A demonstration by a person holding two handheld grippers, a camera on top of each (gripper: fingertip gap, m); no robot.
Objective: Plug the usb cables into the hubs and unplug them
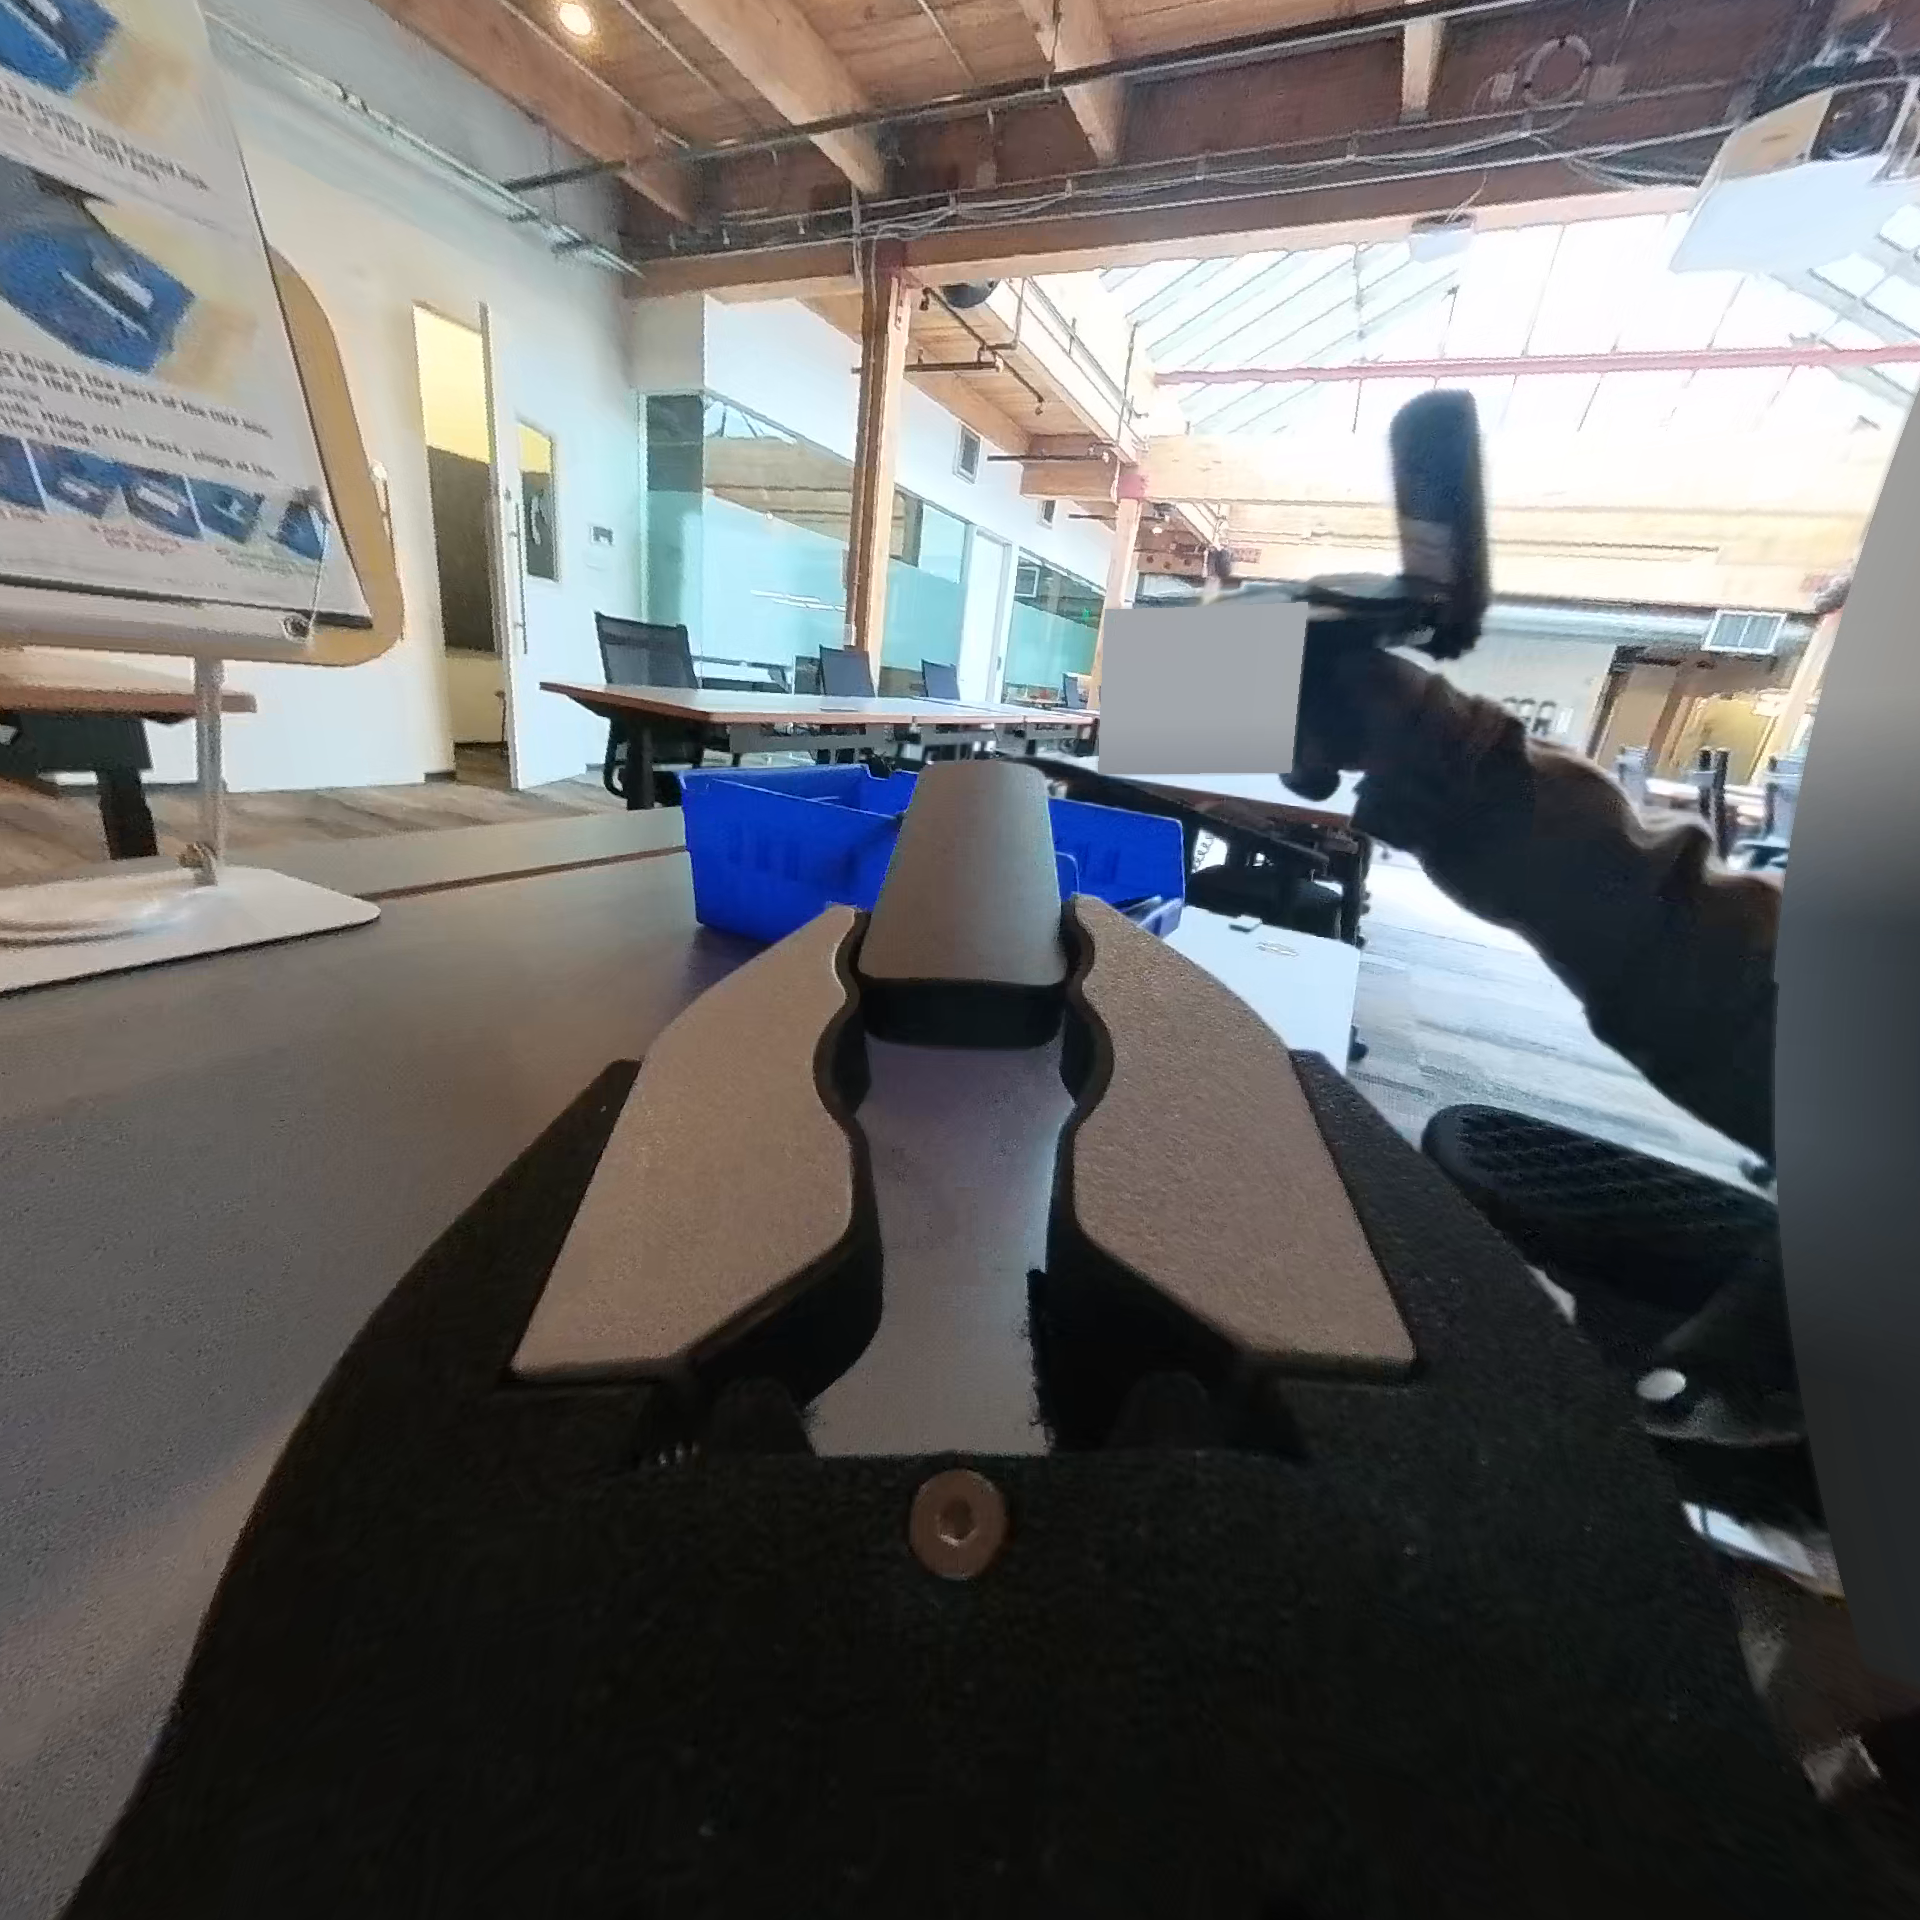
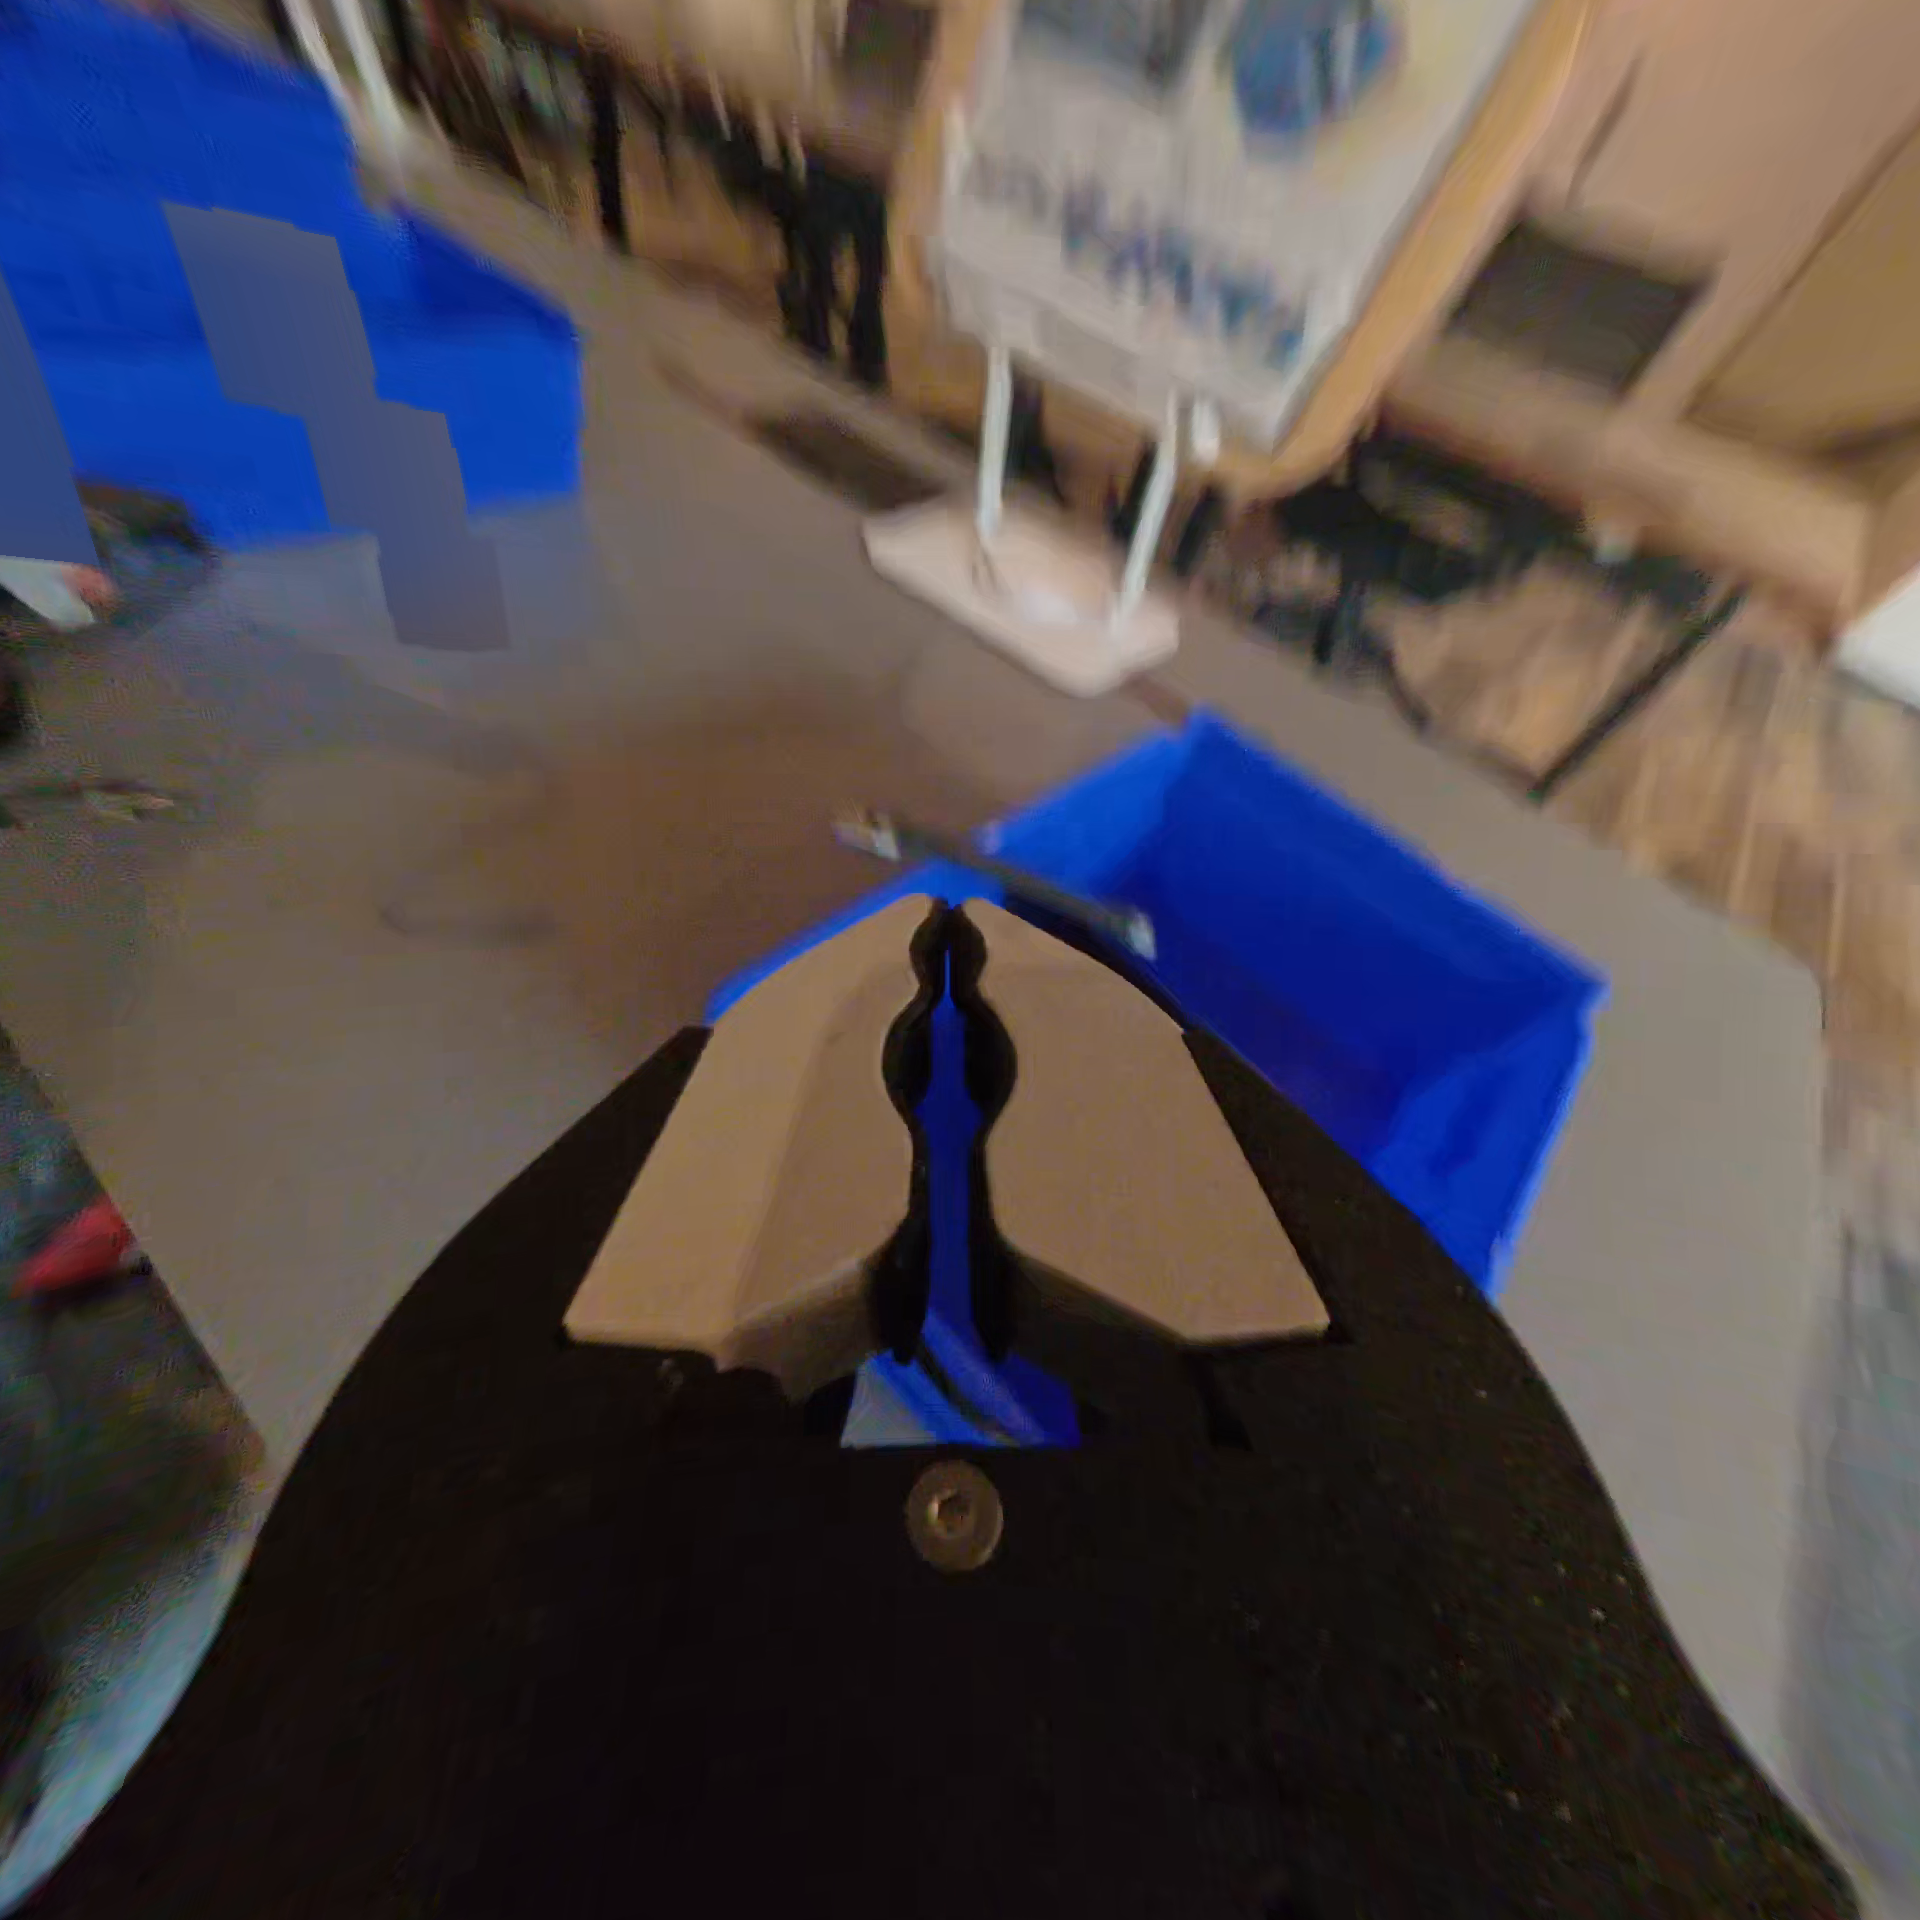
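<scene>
The left wrist view is sitting low, almost level with the counter [image 1: 312, 1091], facing across it toward a blue bin [image 1: 779, 842] and the open room. The right wrist view is looking steeply down from higher up, tilted and blurred. Both are sharing the sign stand [image 1: 197, 894] [image 2: 1039, 592].

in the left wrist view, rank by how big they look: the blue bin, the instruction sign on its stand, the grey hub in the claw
1. instruction sign, partly cut off by the frame
2. blue bin, partly hidden behind the hub
3. grey hub

Bin and hub look close in size; the hub is nearer the camera, so that ranking is unsure.
</scene>
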